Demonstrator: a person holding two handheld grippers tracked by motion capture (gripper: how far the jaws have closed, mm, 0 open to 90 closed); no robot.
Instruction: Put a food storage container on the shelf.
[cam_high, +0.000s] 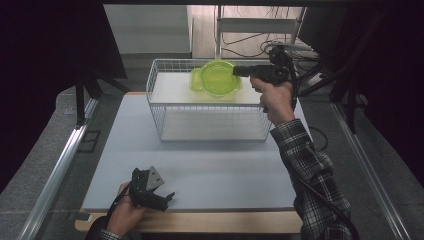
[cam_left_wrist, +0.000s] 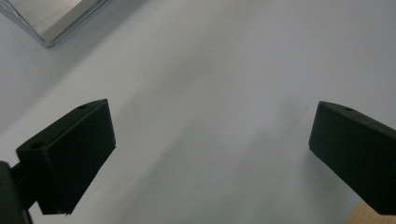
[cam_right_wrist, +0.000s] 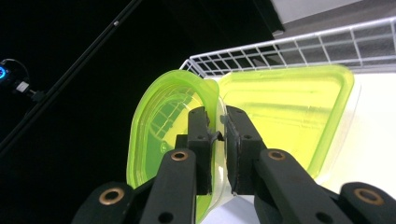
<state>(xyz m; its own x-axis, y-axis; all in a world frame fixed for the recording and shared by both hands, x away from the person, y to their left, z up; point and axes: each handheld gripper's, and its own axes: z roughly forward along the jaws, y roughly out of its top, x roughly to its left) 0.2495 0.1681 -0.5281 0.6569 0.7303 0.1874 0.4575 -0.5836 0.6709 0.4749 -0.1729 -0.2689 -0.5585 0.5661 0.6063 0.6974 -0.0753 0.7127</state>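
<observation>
High view: the right hand-held gripper (cam_high: 239, 71) is clamped on the rim of a lime-green plastic container (cam_high: 216, 78), holding it over the raised far part of a white wire basket (cam_high: 210, 126). The container sits straight ahead of the jaws, its open face tipped up toward the camera. To do this step well, I would keep the squeeze steady, lower the container until its base rests flat on the white surface under it, and only then let go; a grip on a thin rim lets the container swing. The left hand-held gripper (cam_high: 159, 192) lies idle near the front edge of the worktop (cam_high: 210, 165), well away from the basket.

Left gripper view: the jaws stand wide apart with nothing between them, just above the pale worktop (cam_left_wrist: 210, 70).

Right gripper view: the jaws are pinched together on the container's rim (cam_right_wrist: 215, 112). The container (cam_right_wrist: 285, 112) looks roughly rectangular with rounded corners, and its long axis seems to run on ahead of the jaws, toward the basket's wire rim (cam_right_wrist: 299, 44). Its hollow side faces partly sideways, so it hangs tilted, not level.
</observation>
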